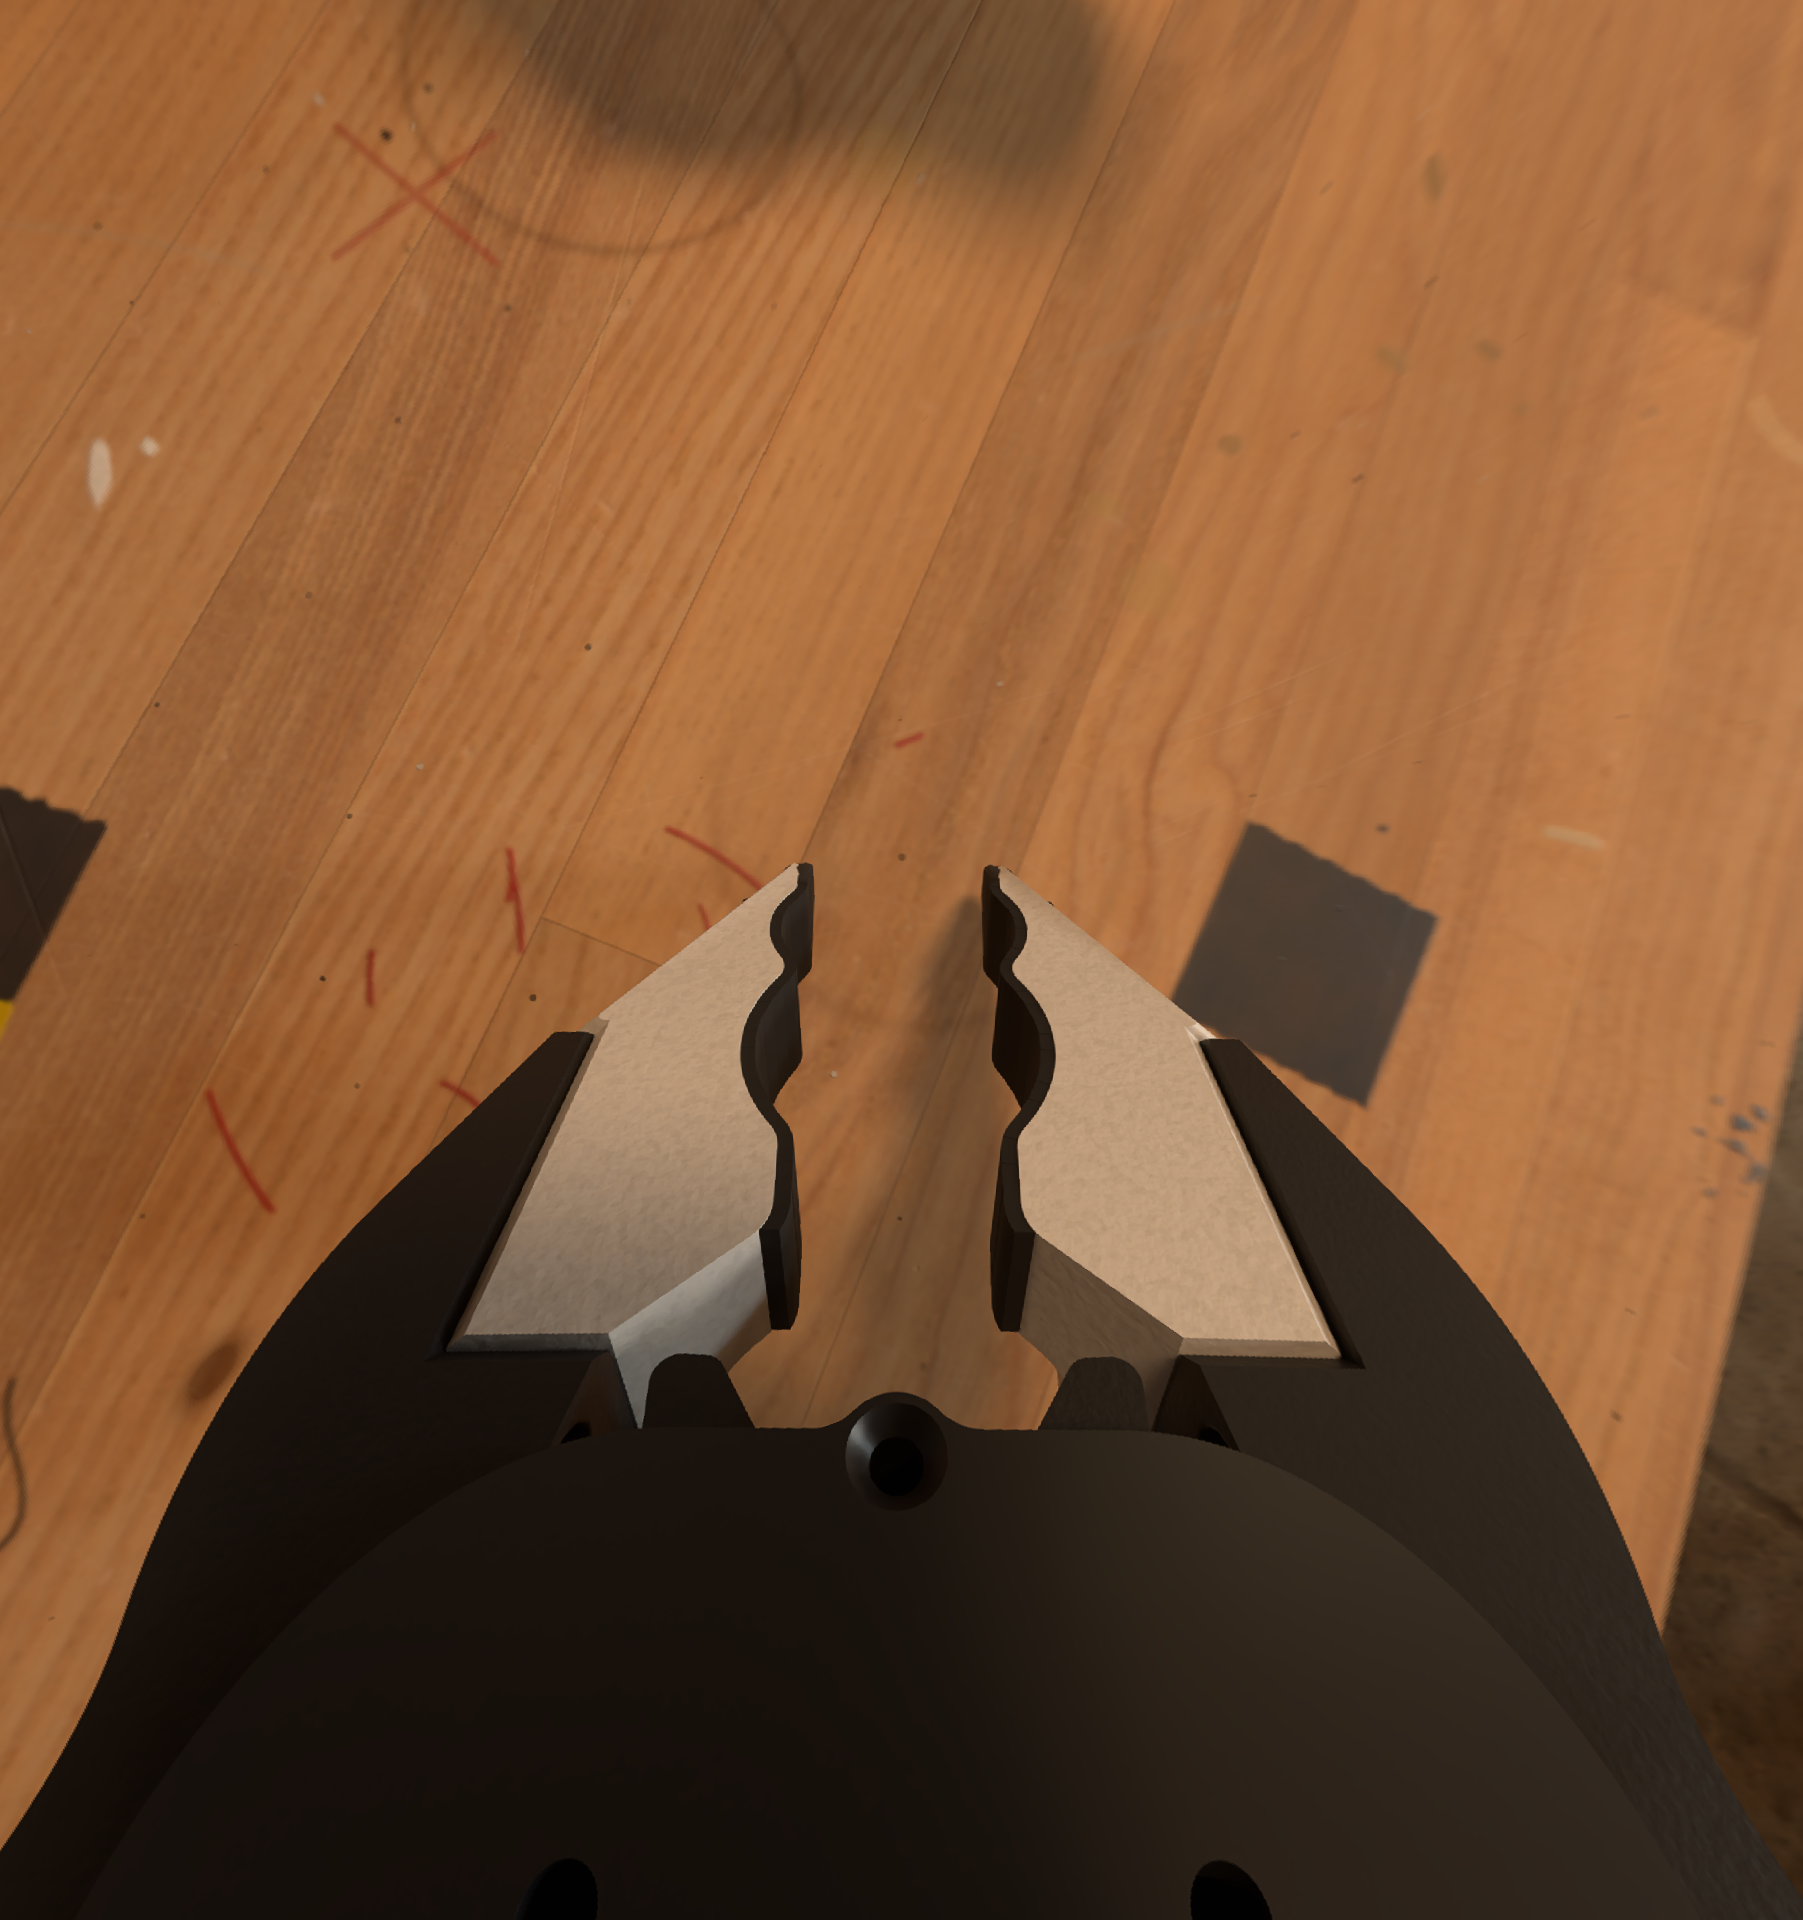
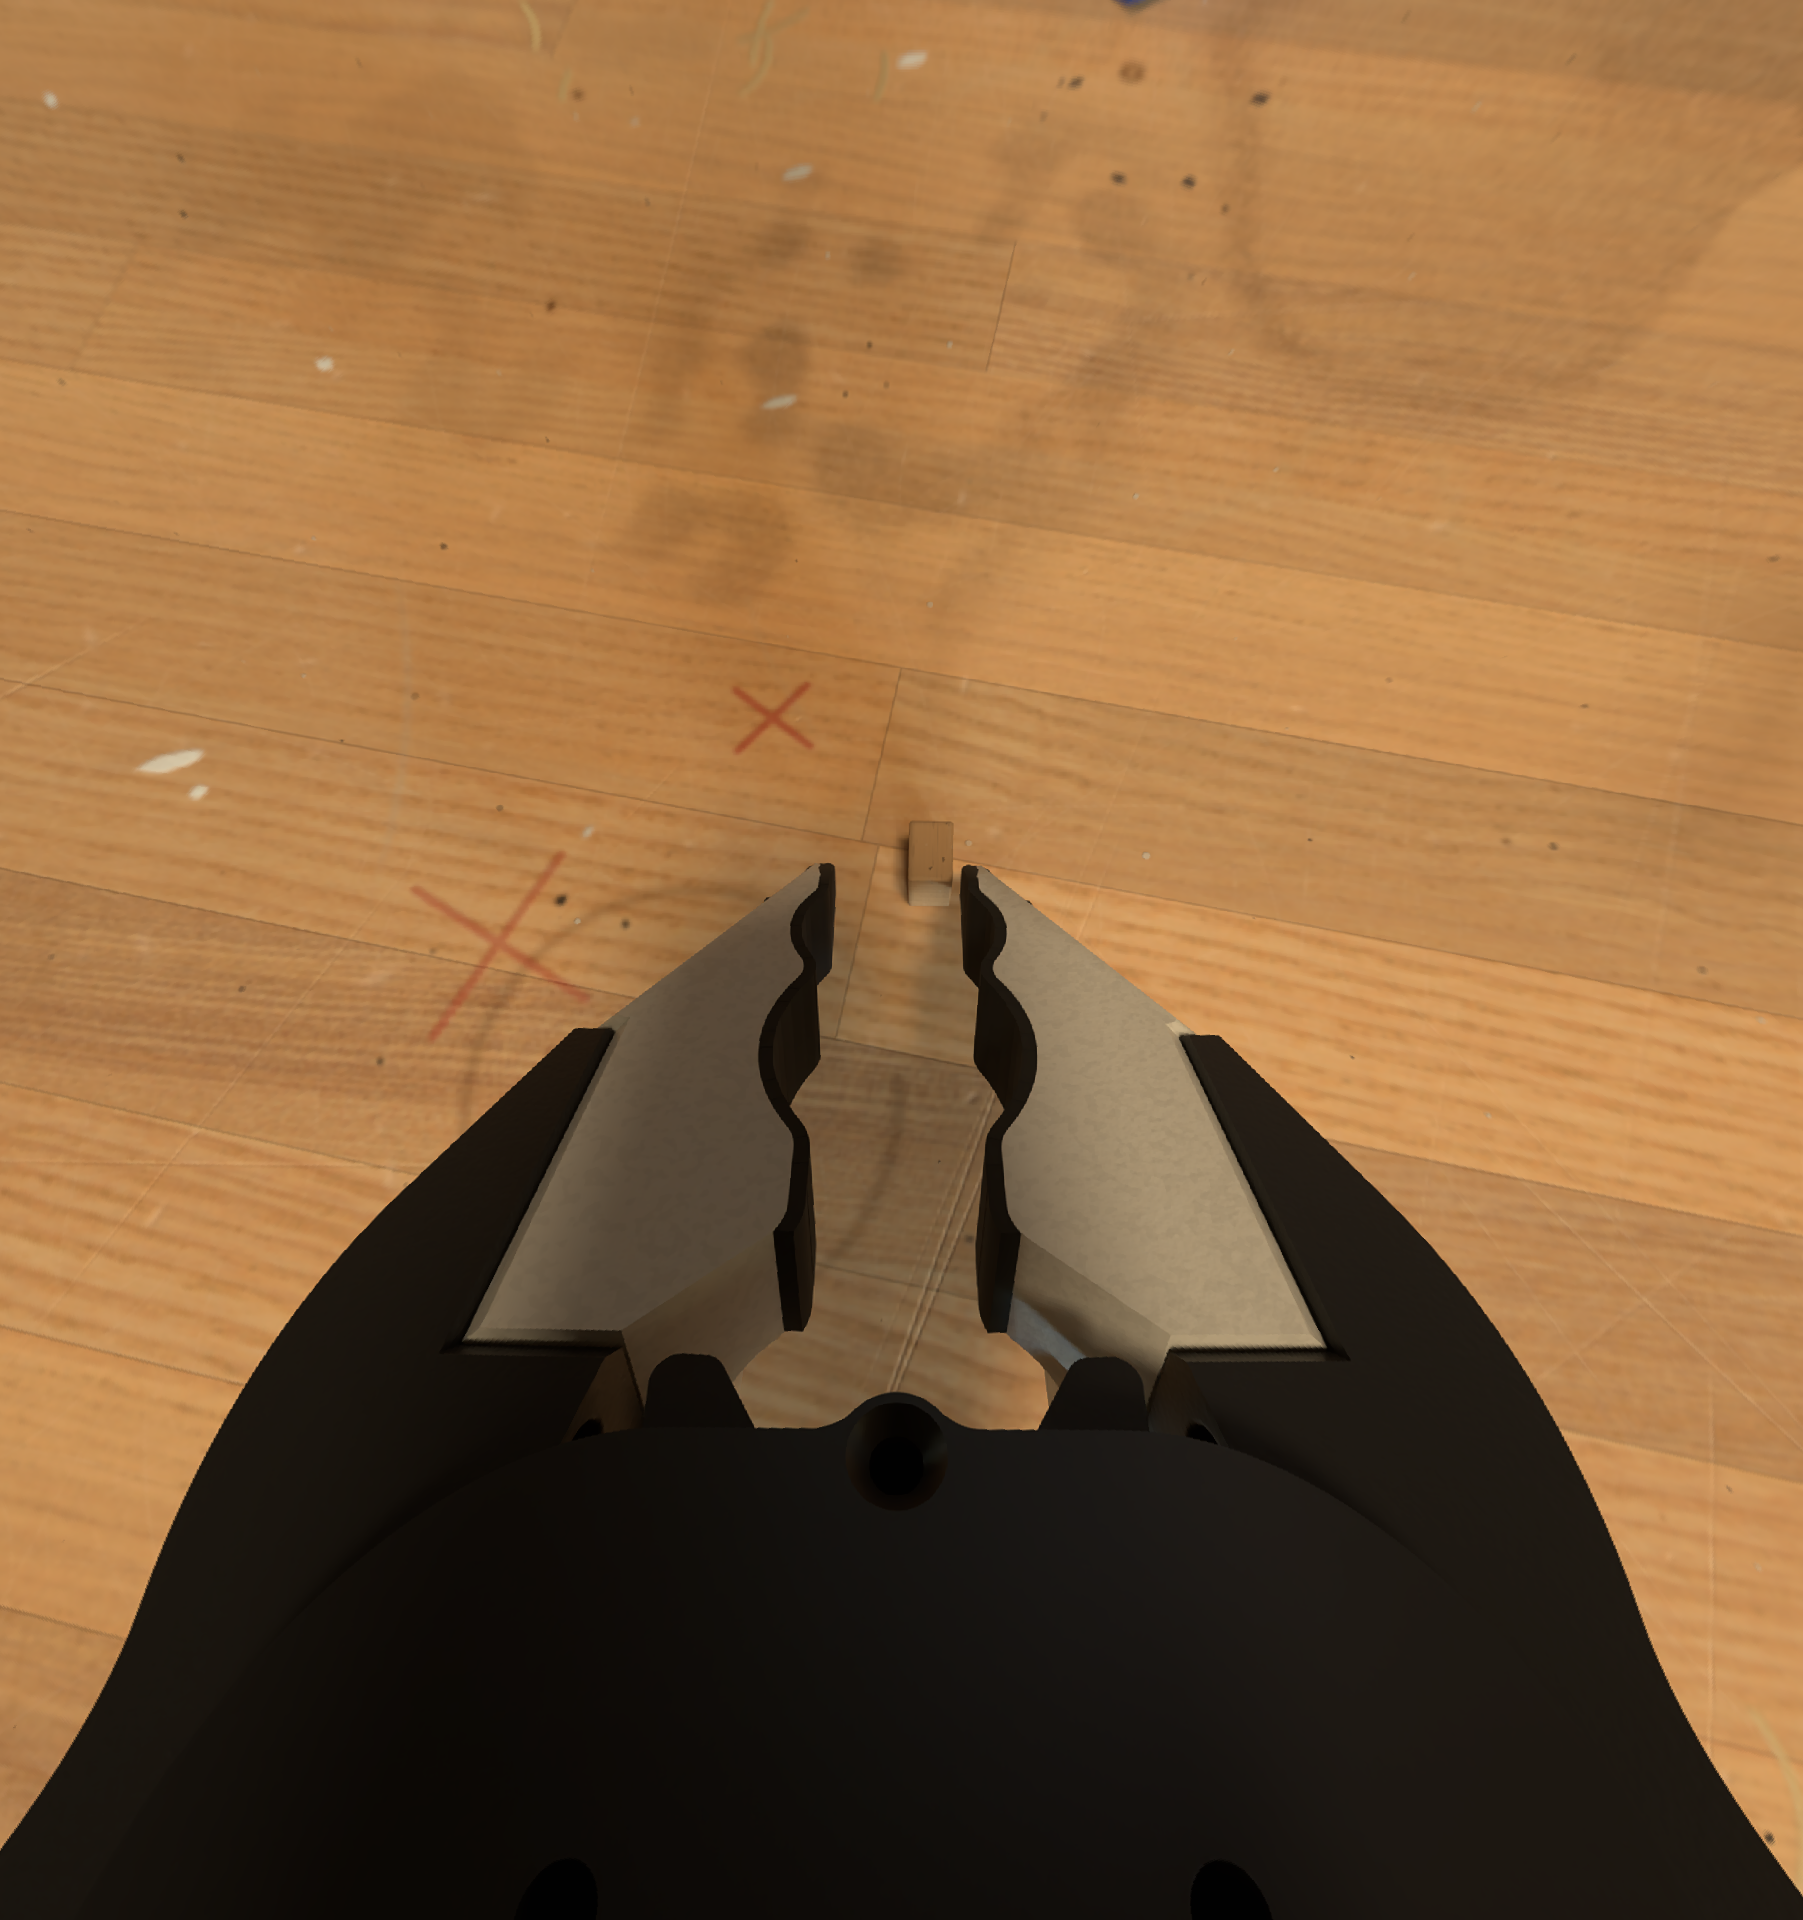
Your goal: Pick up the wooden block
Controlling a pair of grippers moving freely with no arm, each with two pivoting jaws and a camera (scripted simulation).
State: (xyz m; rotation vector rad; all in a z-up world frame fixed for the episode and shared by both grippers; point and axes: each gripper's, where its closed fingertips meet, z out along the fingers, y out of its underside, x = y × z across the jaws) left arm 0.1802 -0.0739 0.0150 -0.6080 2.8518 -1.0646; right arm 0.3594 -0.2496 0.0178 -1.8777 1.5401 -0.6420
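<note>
A small wooden block [image 2: 929, 864] stands on the scratched plank bench [image 2: 1396, 727], just beyond the parted fingers of the right gripper [image 2: 897, 873] (nearer its right tip); the left gripper [image 1: 897, 873], fingers likewise apart and empty, hovers over bare boards beside a dark tape patch [image 1: 1302, 961]

My right gripper [image 2: 897, 883] hangs over the desk [image 2: 1396, 727]; the wooden block [image 2: 929, 864] lies just beyond its fingertips

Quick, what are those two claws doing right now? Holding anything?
Left gripper: open, holding nothing.
Right gripper: open, empty; the wooden block sits just beyond its fingertips.
</note>
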